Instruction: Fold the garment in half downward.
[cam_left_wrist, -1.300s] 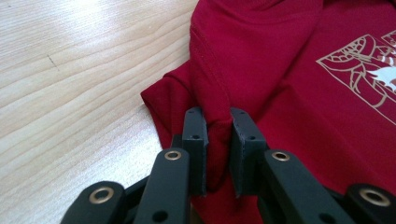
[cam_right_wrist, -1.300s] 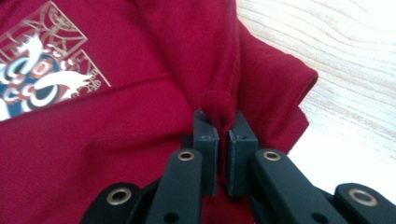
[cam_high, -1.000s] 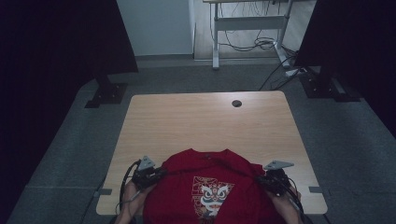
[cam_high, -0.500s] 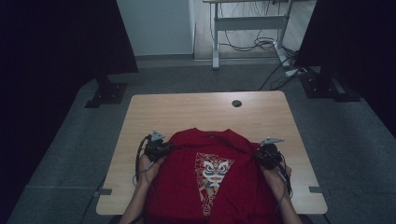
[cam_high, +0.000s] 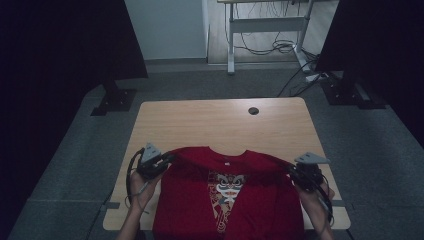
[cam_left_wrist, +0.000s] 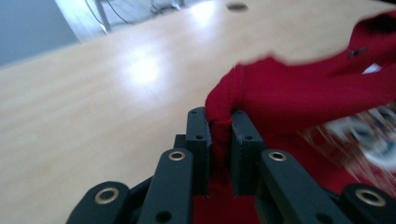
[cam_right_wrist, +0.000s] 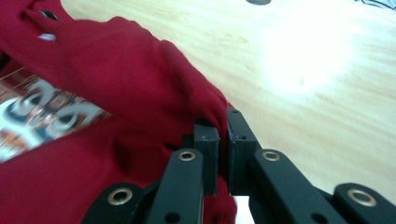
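On table, shirt (cam_high: 235, 200) collar faces away.

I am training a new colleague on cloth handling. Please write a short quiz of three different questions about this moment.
1. True or false: the left gripper is shut on the red T-shirt.
2. Where does the right gripper hold the shirt? A) collar B) shoulder edge C) bottom hem
3. Fill in: the dark round hole lies in the wooden ____.

Key: 1 true; 2 B; 3 table.
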